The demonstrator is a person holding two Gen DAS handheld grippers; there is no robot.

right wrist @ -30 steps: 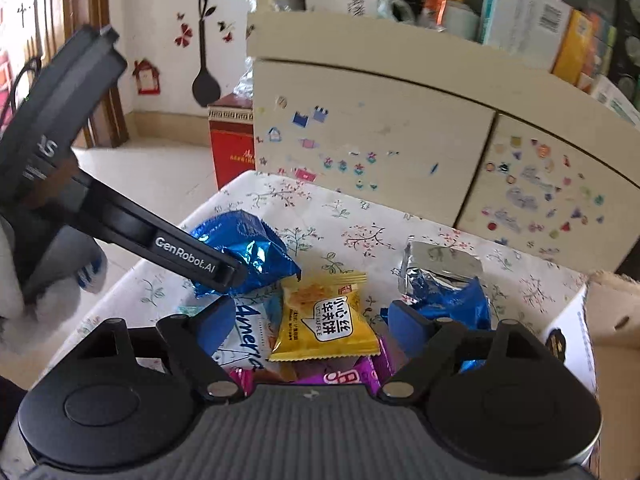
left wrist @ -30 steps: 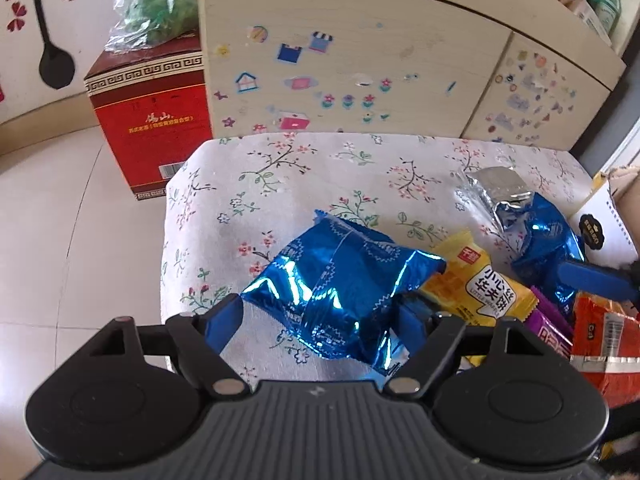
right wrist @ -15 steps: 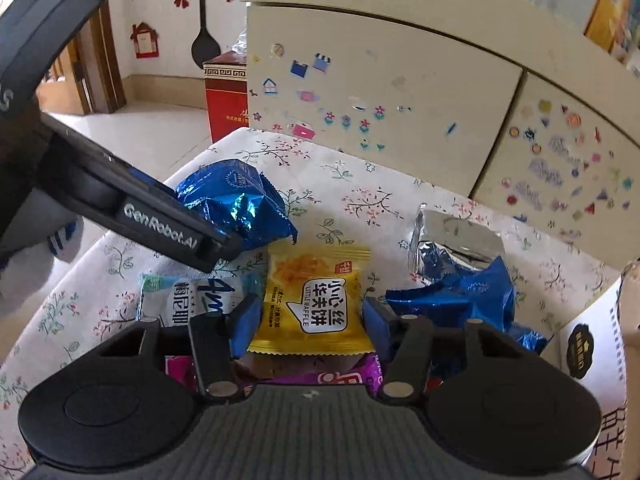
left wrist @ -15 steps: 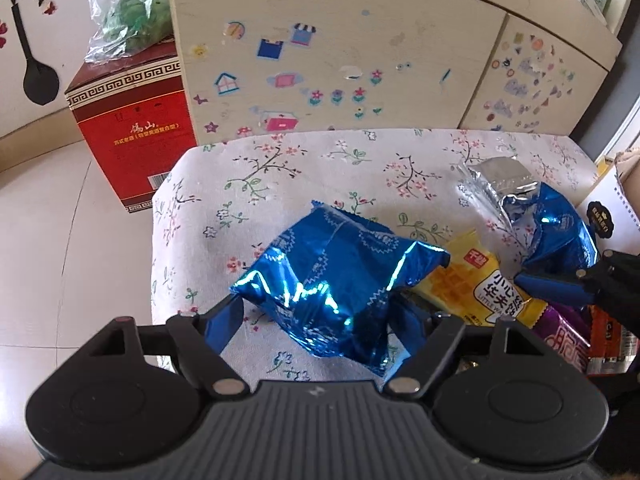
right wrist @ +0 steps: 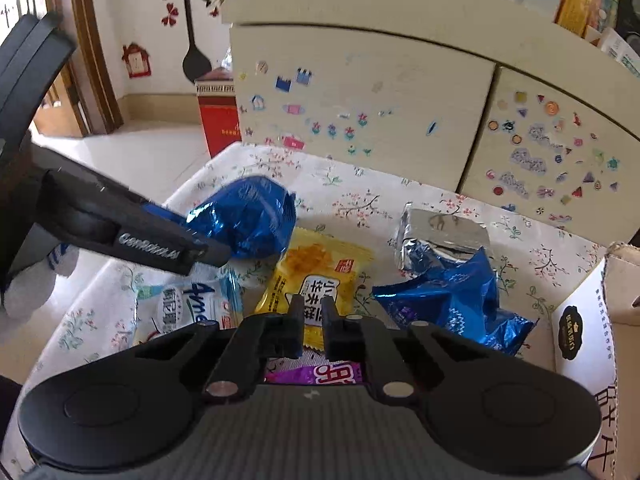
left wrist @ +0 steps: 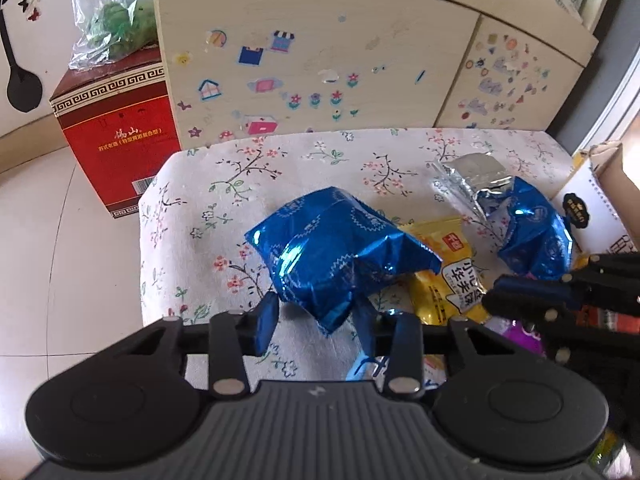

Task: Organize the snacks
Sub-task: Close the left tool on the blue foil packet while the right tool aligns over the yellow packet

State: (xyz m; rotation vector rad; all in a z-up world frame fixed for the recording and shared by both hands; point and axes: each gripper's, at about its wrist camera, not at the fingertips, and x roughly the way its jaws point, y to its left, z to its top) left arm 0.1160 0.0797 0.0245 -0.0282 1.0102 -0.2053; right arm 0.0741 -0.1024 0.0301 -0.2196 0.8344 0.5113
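left gripper (left wrist: 316, 312): grips blue pack (left wrist: 332, 248) | yellow pack (right wrist: 316, 276): beside | box (right wrist: 580, 320): right

- The crinkly blue bag (left wrist: 336, 252) is puffy and tilted, lifted off the flowery cloth.
- The flat yellow packet (right wrist: 320, 276) lies beside it.
- Another blue bag (right wrist: 456, 300) lies crumpled, its silver end open.
- A purple packet (right wrist: 316, 374) peeks out underneath.

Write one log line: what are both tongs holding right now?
left tongs: shut on blue foil bag | right tongs: shut on yellow waffle packet | both just closed
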